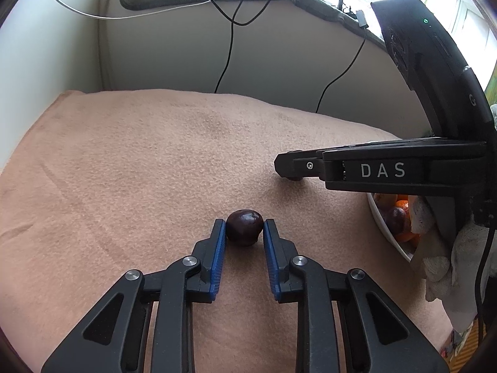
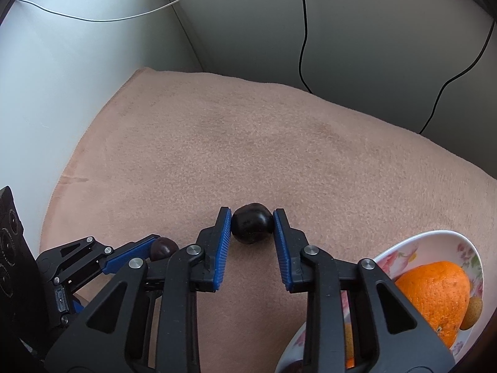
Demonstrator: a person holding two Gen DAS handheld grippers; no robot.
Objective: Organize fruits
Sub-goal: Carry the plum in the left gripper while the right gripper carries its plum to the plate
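Plum (image 1: 244, 227) | roundish, stem pit up | L claw (image 1: 244, 232) pinching it | R claw (image 2: 252, 224) pinching 2nd plum (image 2: 252, 223)

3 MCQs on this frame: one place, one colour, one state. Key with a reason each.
1. Where does the bowl sit in the right wrist view?
A. lower right corner
B. upper left corner
C. centre of the blanket

2. What colour are the pads on the left gripper?
A. red
B. blue
C. white

3. How does the right gripper stand to the dark plum?
A. wide open, far above it
B. empty, turned toward the wall
C. fingers on both sides of it, touching

Key: 1 A, the flowered rim curves in at lower right, holding an orange. 2 B, both ribbed pads are blue. 3 C, the plum fills the gap between the pads, over the blanket; the left gripper flanks another dark plum likewise.
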